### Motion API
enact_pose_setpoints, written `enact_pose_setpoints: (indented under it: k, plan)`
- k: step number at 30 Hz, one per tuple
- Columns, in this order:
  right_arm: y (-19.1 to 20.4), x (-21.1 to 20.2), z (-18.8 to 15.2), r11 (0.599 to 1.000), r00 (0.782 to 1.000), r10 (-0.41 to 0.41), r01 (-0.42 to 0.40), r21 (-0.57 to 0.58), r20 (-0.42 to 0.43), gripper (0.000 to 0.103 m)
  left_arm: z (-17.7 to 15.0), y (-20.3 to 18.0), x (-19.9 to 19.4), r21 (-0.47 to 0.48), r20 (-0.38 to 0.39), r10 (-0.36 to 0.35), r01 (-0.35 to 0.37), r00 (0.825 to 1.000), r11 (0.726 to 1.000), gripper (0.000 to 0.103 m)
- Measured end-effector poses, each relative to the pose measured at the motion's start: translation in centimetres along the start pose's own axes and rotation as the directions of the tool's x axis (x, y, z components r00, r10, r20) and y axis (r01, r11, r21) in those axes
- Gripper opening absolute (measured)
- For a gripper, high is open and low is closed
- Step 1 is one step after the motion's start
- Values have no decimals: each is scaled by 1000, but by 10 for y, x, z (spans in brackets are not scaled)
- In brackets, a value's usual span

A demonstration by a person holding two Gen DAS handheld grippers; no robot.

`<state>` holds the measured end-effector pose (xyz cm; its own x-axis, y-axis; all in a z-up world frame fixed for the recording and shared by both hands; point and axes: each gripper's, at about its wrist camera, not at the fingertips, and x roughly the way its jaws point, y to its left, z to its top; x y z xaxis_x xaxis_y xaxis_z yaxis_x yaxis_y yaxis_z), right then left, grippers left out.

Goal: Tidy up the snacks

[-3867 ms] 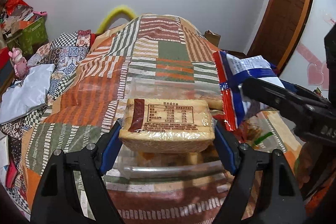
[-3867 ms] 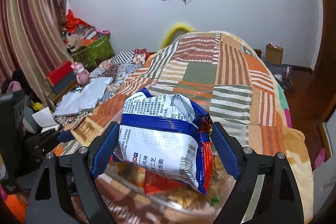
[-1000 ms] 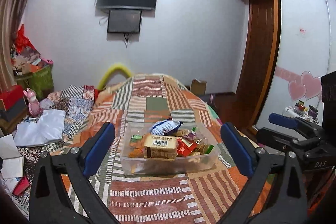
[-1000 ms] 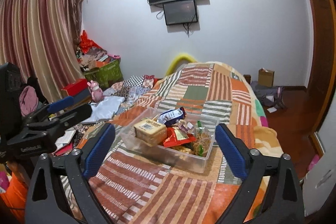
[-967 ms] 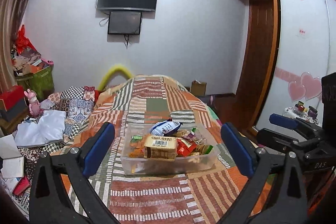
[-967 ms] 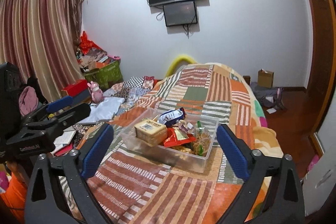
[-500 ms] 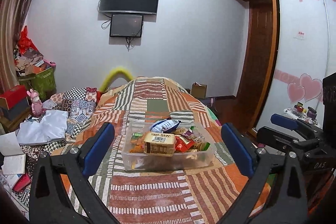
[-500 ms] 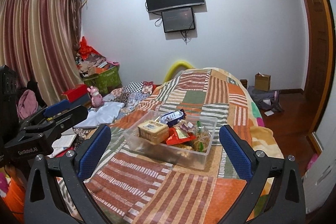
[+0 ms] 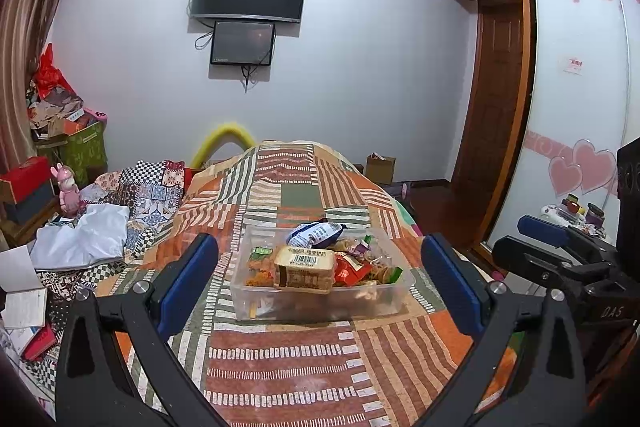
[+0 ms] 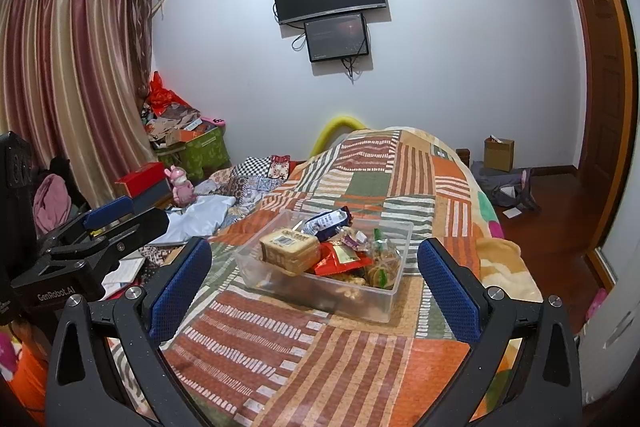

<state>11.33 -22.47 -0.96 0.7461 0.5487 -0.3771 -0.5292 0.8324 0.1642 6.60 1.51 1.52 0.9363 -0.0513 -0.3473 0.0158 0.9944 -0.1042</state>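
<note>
Both tongs were empty and spread wide. Left gripper (image 9: 320,281) and right gripper (image 10: 314,285) each had their jaws fully apart, with nothing between the blue pads, and both were held well back from the bed (image 9: 288,367), near its foot edge and above the quilt, pointing forward along it. In the right view the left gripper appeared at the left side, level and side-on; in the left view the right gripper appeared likewise at the right side.

Task status, judged from the layout: the sorting looked finished or nearly so. No loose snack was visible on the quilt in either view. The clutter along the left edge of the bed consisted of cloth and papers, not evidently snacks; whether any packet lay hidden there could not be told.

The bin (image 9: 320,303), a clear plastic tub, stood on the quilt about midway across the bed, toward the foot end. It held all visible snacks, heaped above the rim:

- cracker pack (image 9: 305,267), on top at the front left;
- blue bag (image 9: 316,233), at the back, tilted;
- red packet (image 10: 340,259), centre right;
- smaller wrapped pieces, right side, not individually identifiable.
</note>
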Motion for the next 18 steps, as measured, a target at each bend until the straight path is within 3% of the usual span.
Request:
enact_pose_setpoints:
  k: [18]
  plan:
    - [-3, 3, -1, 1000, 1000, -11, 11, 15, -1, 103, 0, -1, 2, 5, -4, 0, 0, 1000, 1000, 103]
